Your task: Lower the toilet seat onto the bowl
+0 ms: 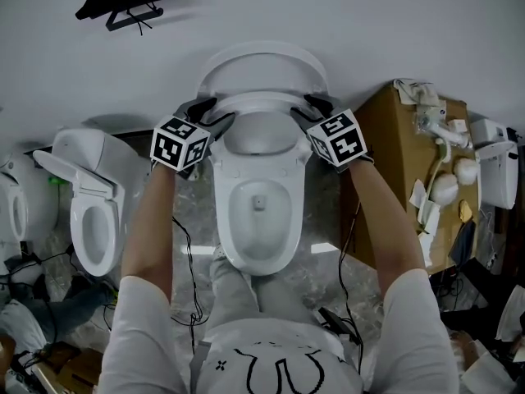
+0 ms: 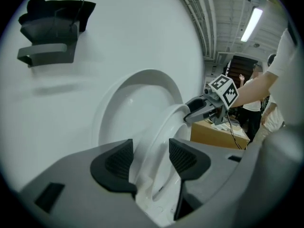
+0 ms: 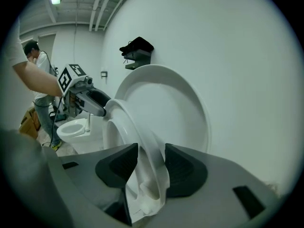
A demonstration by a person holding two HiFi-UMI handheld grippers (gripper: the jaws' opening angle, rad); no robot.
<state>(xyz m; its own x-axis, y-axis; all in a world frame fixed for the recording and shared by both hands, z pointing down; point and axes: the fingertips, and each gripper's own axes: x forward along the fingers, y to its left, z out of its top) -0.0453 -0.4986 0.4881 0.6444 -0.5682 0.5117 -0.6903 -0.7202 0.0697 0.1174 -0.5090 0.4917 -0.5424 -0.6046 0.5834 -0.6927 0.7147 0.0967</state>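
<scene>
The white toilet seat (image 1: 262,102) stands tilted forward, partway between the raised lid (image 1: 262,60) and the bowl (image 1: 223,220). My left gripper (image 1: 209,112) is shut on the seat's left rim and my right gripper (image 1: 312,109) on its right rim. In the left gripper view the seat rim (image 2: 164,127) runs between the left gripper's (image 2: 151,161) two black pads, with the lid (image 2: 137,96) behind it and the right gripper (image 2: 192,110) clamped across from it. The right gripper view shows the seat (image 3: 126,122) pinched in the right gripper (image 3: 151,164), the lid (image 3: 175,108) behind, and the left gripper (image 3: 99,101) on the far rim.
A second toilet (image 1: 90,220) with its seat down stands to the left. A cardboard box (image 1: 410,162) with white fittings on it sits close on the right. A black bracket (image 1: 127,2) hangs on the wall behind. Cables trail on the floor, and a person (image 3: 38,61) stands farther off.
</scene>
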